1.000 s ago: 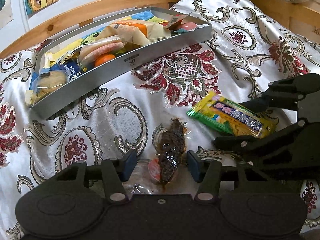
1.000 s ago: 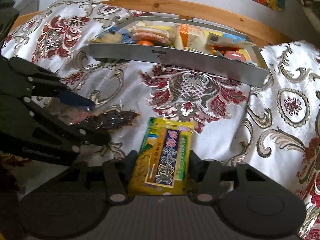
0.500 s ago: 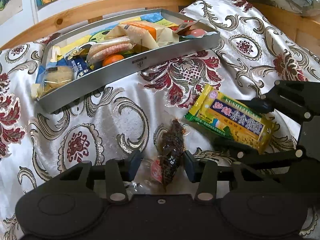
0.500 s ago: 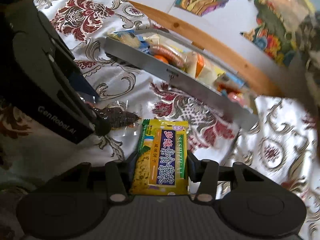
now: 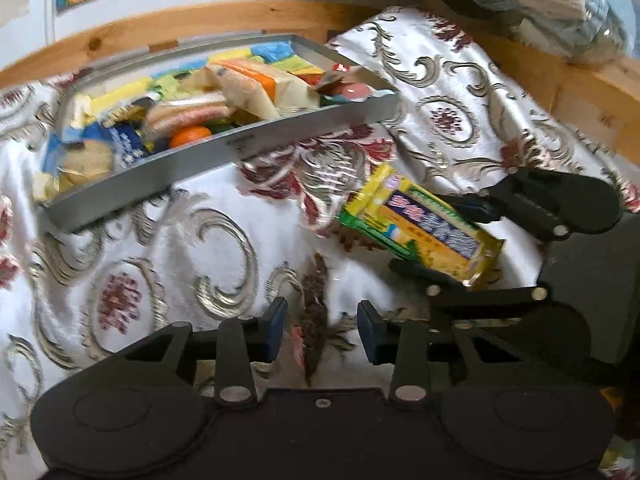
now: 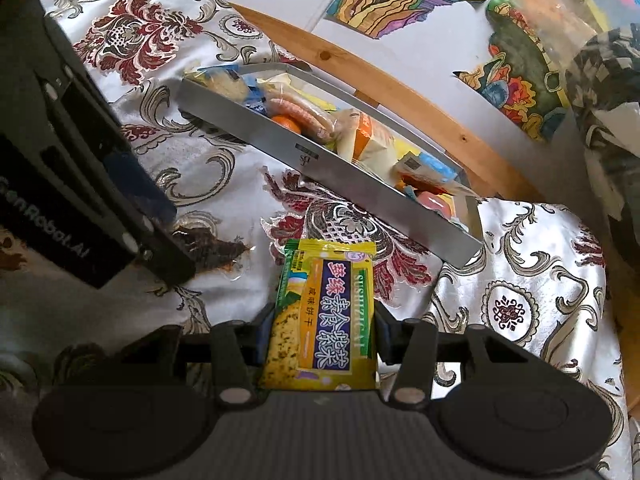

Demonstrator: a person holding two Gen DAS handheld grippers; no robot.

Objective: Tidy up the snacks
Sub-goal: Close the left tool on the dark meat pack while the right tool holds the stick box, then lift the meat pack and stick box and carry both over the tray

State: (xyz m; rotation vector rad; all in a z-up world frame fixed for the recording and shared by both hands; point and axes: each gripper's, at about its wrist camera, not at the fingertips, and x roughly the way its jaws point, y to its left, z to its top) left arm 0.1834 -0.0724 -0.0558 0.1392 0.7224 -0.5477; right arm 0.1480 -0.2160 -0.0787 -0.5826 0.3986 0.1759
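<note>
Long grey metal tray (image 5: 224,160), filled with mixed snack packets, lies toward far edge of white floral-patterned cloth (image 5: 192,240). Nearer the front: dark brown clear-wrapped snack (image 5: 314,304) on cloth. Yellow-green biscuit packet (image 6: 324,320) just right of it, apart, between tray and front edge.

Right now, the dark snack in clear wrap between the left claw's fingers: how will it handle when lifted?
The dark snack looks thin, so probably light and floppy. Its clear wrap looks glossy, so perhaps slippery. The left claw stands open around it; grip mid-body.
</note>
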